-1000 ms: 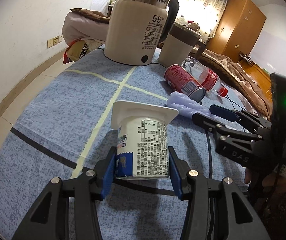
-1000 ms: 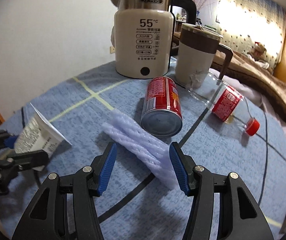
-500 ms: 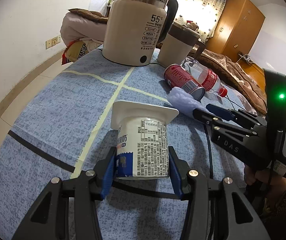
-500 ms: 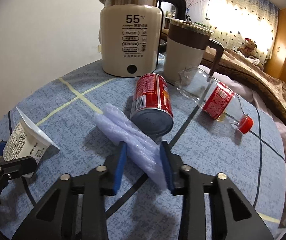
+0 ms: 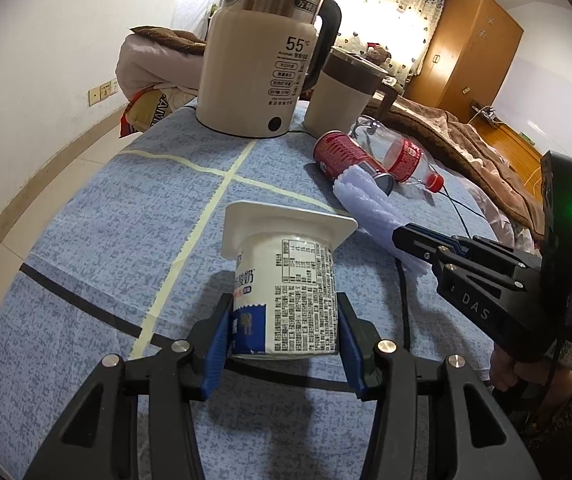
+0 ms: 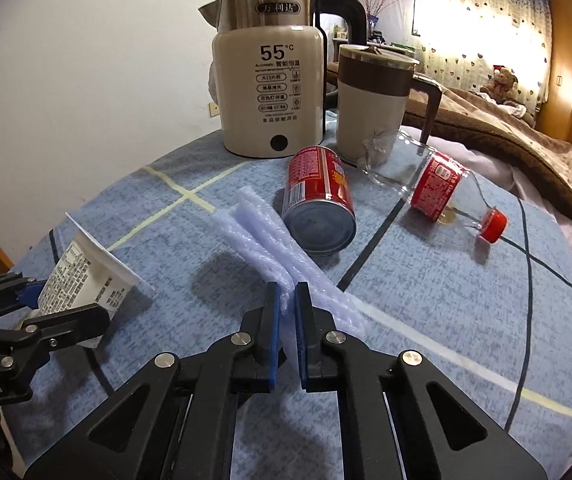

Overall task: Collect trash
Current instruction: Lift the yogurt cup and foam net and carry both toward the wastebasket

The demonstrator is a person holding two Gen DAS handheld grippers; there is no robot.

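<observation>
Left gripper (image 5: pixel 282 344): clamped on yogurt cup (image 5: pixel 286 280), lower centre.
Right gripper (image 6: pixel 286 320): pinching foam sheet (image 6: pixel 270 240), centre.
Left: can (image 6: pixel 317 204), bottle (image 6: pixel 433 188) lie mid-frame; no bin visible.

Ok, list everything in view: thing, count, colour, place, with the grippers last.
yogurt cup: one, white with blue print, upside down between the left pads
foam wrap: one, pale lilac, pinched at its near end
can: one, red, on its side beside the foam
bottle: one, clear, red label and cap, lying down
kettle: one, cream and steel, at the back
jug: one, beige with brown band, right of kettle
tablecloth: one, blue, lined
wardrobe: one, wooden, far right
left gripper: black, blue pads, gripping the cup
right gripper: black, blue pads, clamping the foam
</observation>
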